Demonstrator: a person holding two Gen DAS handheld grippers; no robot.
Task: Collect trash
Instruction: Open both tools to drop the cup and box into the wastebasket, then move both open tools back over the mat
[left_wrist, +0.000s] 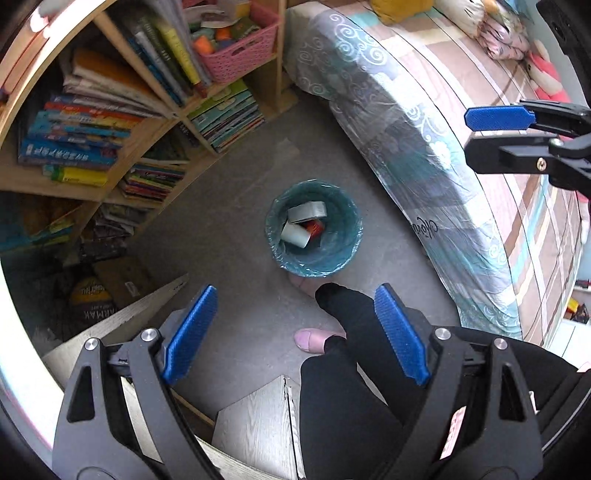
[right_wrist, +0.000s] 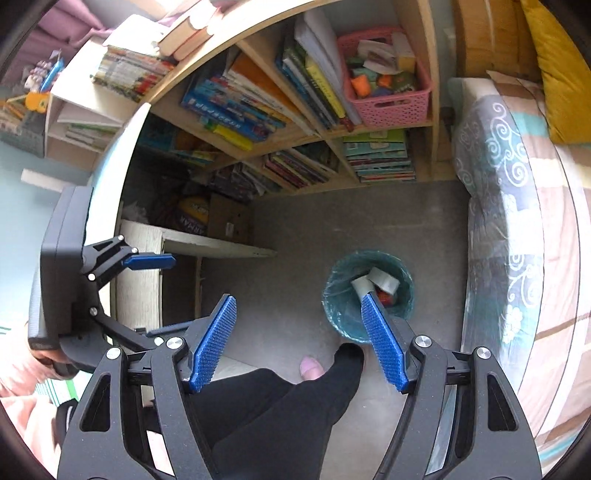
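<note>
Both tools hang high over the floor. The left tool (left_wrist: 295, 332) at the bottom of its frame is spread wide, nothing between its pads; the right tool (right_wrist: 299, 343) gapes just as wide and empty. Below them, black-trousered legs (left_wrist: 347, 354) and a pink slipper (left_wrist: 312, 339). Further down, centre frame, the teal-lined bin (left_wrist: 314, 229) stands on the grey floor, trash (left_wrist: 304, 223) already inside, white cartons, perhaps. Beyond, bookshelf (left_wrist: 122, 122) upper left, bed (left_wrist: 443, 147) right.
</note>
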